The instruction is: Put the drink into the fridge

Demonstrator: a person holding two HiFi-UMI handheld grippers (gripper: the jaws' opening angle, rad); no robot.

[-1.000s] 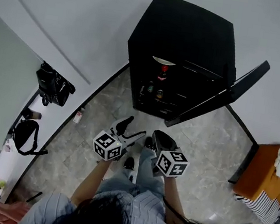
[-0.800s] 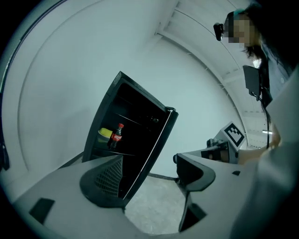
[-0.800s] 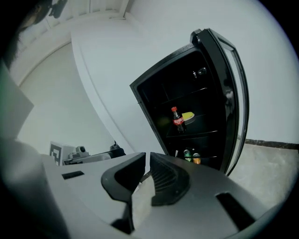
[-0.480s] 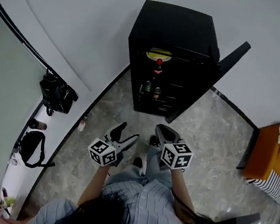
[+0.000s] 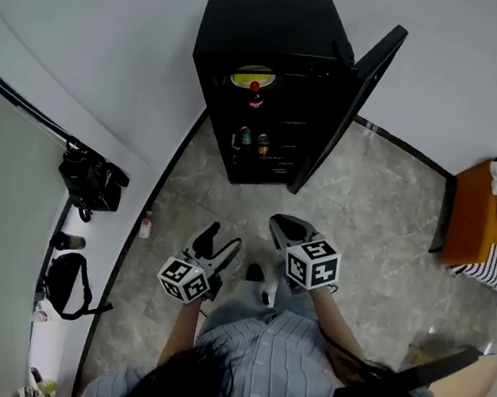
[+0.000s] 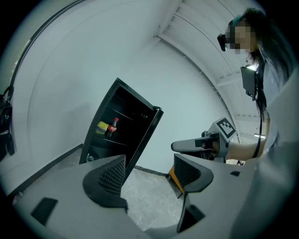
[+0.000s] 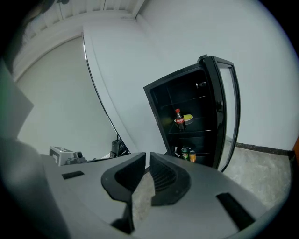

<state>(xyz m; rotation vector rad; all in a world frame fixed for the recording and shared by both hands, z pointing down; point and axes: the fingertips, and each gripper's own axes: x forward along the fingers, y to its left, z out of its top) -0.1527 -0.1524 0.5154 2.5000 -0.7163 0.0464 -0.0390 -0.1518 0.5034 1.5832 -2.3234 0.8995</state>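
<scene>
A black fridge (image 5: 274, 30) stands against the wall with its door (image 5: 351, 97) swung open. A red-capped cola bottle (image 5: 254, 95) stands upright on an upper shelf beside a yellow thing, and shows as well in the left gripper view (image 6: 112, 127) and the right gripper view (image 7: 178, 118). My left gripper (image 5: 221, 240) hangs well back from the fridge, its jaws wide apart and closing, with nothing between them (image 6: 149, 172). My right gripper (image 5: 281, 228) hovers beside it, shut and holding nothing (image 7: 147, 170).
Two cans (image 5: 251, 140) sit on a lower fridge shelf. Black bags (image 5: 92, 181) lie on a white ledge at the left. A small bottle (image 5: 146, 224) stands on the marble floor by the wall. An orange seat (image 5: 486, 219) is at the right.
Both grippers and the person have drawn back from the fridge, which now sits farther up and left in the head view. Neither gripper has taken hold of anything.
</scene>
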